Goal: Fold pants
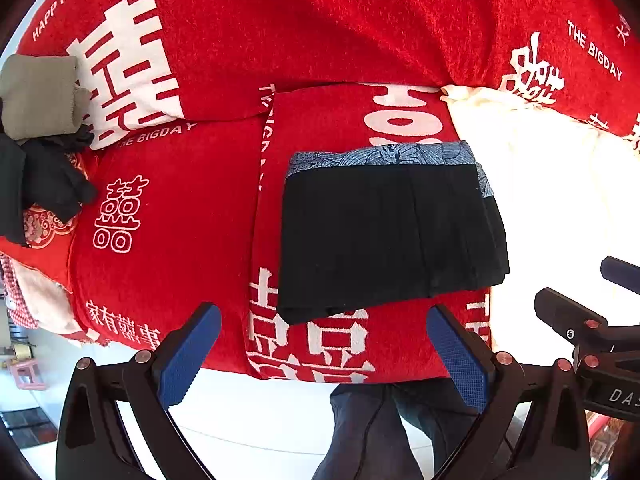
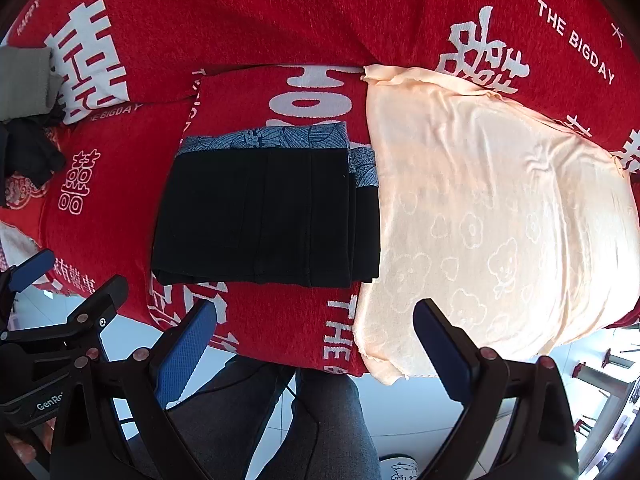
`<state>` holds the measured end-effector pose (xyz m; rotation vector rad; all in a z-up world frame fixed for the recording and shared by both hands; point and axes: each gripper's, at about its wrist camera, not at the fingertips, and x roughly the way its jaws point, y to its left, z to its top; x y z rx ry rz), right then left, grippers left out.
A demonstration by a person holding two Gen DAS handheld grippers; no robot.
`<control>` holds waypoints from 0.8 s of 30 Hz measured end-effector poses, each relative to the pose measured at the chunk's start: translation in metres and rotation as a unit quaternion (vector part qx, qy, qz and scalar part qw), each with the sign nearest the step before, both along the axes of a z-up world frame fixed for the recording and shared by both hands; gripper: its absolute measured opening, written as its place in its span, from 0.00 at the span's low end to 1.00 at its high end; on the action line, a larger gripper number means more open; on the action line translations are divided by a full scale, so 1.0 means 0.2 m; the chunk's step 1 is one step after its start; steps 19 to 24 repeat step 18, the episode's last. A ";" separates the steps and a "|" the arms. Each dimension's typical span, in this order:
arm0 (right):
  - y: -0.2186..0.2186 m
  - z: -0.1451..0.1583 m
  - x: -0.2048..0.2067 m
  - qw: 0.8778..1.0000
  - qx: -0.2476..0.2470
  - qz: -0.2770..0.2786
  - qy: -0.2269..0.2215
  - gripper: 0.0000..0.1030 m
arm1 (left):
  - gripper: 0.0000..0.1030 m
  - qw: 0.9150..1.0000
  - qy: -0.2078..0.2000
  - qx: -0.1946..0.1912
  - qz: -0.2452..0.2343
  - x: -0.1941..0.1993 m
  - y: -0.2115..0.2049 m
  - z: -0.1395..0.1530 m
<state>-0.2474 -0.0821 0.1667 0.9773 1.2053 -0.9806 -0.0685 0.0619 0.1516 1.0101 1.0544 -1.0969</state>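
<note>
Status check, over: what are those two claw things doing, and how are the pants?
Left gripper open, empty. Right gripper open, empty. Black pants folded flat on red cover, untouched. Peach towel alongside, touching.

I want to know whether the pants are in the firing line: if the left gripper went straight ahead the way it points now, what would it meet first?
Probably the folded black pants. The left gripper, jaws open, points over the red cover's front edge at them; depth is uncertain, so it might brush the cover first.
</note>
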 end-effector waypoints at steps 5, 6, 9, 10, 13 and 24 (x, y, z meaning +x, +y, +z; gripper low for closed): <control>-0.01 -0.01 0.00 1.000 0.000 0.001 0.000 0.96 | 1.00 1.000 0.002 0.001 0.000 0.00 0.00 0.00; -0.01 -0.01 0.00 1.000 0.000 0.001 0.000 0.96 | 1.00 1.000 0.001 0.001 0.000 0.00 0.00 0.00; -0.01 -0.01 -0.01 1.000 0.002 0.002 0.000 0.96 | 1.00 1.000 0.000 0.002 0.000 0.00 0.00 -0.01; -0.01 -0.01 -0.01 1.000 0.002 0.002 0.000 0.96 | 1.00 1.000 -0.001 0.002 0.002 0.01 0.00 -0.01; -0.01 -0.01 -0.01 1.000 0.001 0.001 0.000 0.96 | 1.00 1.000 0.003 0.001 0.006 0.02 0.01 -0.01; -0.01 -0.01 -0.01 1.000 0.003 -0.002 0.000 0.96 | 1.00 1.000 0.009 -0.005 0.005 0.02 0.01 0.00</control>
